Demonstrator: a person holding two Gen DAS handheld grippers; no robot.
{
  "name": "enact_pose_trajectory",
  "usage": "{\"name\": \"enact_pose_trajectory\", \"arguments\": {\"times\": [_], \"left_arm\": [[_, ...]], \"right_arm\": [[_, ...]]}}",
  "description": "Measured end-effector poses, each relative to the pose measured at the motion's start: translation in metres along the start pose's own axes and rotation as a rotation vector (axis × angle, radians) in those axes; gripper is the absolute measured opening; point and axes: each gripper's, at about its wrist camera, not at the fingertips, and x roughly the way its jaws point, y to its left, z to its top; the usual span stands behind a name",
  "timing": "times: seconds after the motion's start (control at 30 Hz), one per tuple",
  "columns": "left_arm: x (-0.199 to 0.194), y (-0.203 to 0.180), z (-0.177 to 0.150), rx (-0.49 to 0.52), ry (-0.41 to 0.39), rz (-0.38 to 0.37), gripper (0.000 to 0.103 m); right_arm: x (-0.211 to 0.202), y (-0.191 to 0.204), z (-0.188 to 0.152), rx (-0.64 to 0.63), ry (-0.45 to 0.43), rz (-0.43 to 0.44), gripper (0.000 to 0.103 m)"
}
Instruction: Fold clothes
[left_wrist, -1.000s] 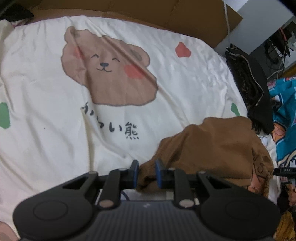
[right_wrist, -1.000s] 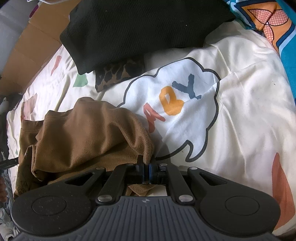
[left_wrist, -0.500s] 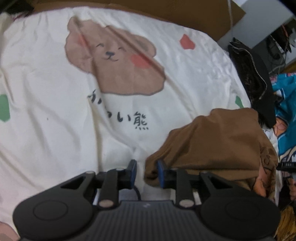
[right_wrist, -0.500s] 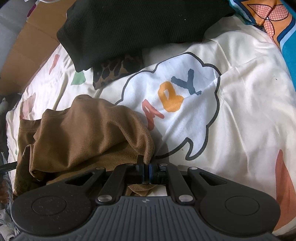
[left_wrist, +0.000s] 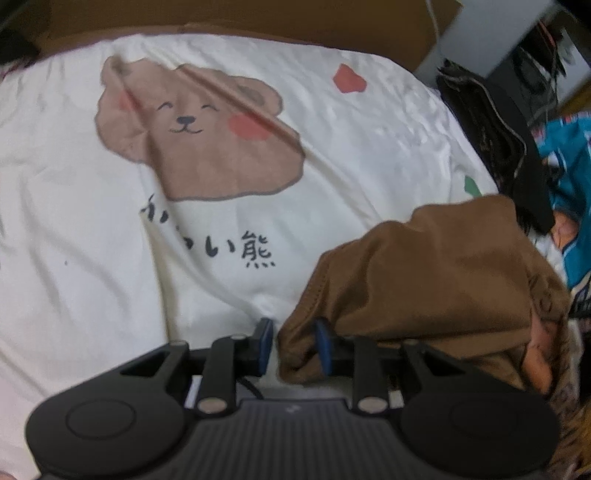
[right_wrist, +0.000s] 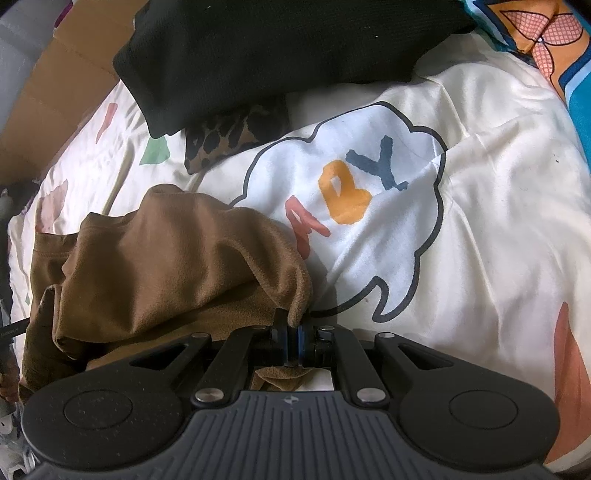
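A brown garment (left_wrist: 436, 273) lies bunched on the cream bed cover, at the right of the left wrist view and at the left of the right wrist view (right_wrist: 166, 266). My left gripper (left_wrist: 293, 341) is open, its jaws set either side of the garment's hemmed corner, with cloth draped over the right finger. My right gripper (right_wrist: 293, 338) is shut on another corner of the brown garment; a fold of cloth sticks out behind the pads.
The cream bed cover (left_wrist: 92, 258) carries a bear print (left_wrist: 195, 136) and a cloud print with letters (right_wrist: 351, 206). A black garment (right_wrist: 280, 51) and a leopard-print piece (right_wrist: 229, 136) lie at the far side. A teal patterned cloth (left_wrist: 569, 192) lies at the right.
My left gripper has opened wider and moved forward, so the garment's corner now sits between its jaws. The right gripper stays shut on the cloth and has barely moved.
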Motion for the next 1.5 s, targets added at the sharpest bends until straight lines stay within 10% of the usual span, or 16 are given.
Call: {"name": "enact_pose_trajectory", "arguments": {"times": [0.67, 1.5], "left_arm": [[-0.036, 0.005, 0.001, -0.039, -0.075, 0.066, 0.005], [-0.204, 0.071, 0.057, -0.035, -0.39, 0.43, 0.004]], "right_arm": [[-0.032, 0.017, -0.004, -0.096, -0.094, -0.04, 0.002], [-0.085, 0.135, 0.026, -0.417, -0.315, -0.008, 0.002]]}}
